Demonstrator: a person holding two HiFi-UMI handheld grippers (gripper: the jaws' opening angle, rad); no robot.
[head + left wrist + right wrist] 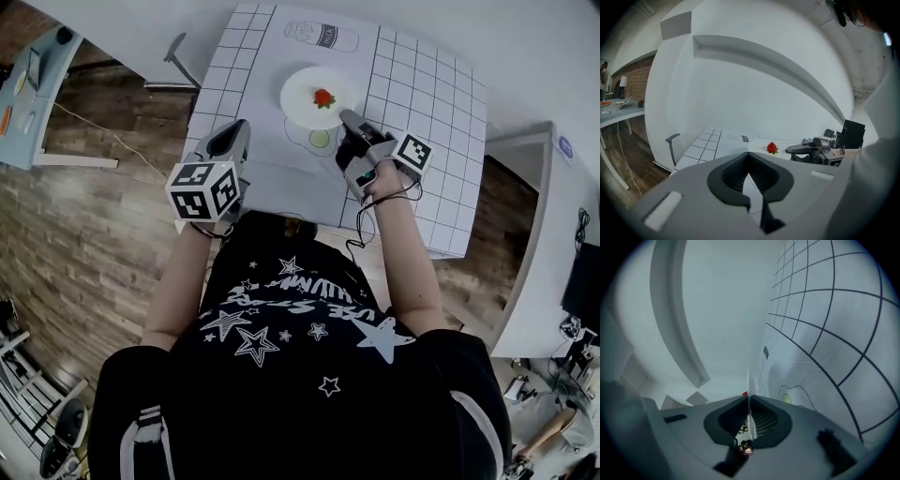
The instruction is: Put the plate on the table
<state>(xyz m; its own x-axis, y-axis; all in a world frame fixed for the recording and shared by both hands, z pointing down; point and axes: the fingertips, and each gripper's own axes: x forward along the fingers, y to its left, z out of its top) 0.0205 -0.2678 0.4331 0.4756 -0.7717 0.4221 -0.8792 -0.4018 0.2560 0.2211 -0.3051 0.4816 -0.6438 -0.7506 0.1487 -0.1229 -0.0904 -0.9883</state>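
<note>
A white plate (302, 94) with a strawberry (323, 97) on it is over the middle of the gridded table mat (422, 94). My right gripper (345, 116) is shut on the plate's near right rim. In the right gripper view the plate (748, 380) shows edge-on as a thin white line pinched between the jaws of the right gripper (749, 401). I cannot tell whether the plate rests on the mat. My left gripper (242, 127) hovers at the mat's left side, apart from the plate, shut and holding nothing. The left gripper view shows the strawberry (772, 148) and the right gripper (806, 150) ahead.
The mat carries a printed can outline (323, 36) at the far edge and a printed green spot (320, 139) near the plate. A light blue desk (37, 84) stands at the left over wooden floor (84, 244). White furniture (553, 234) is at the right.
</note>
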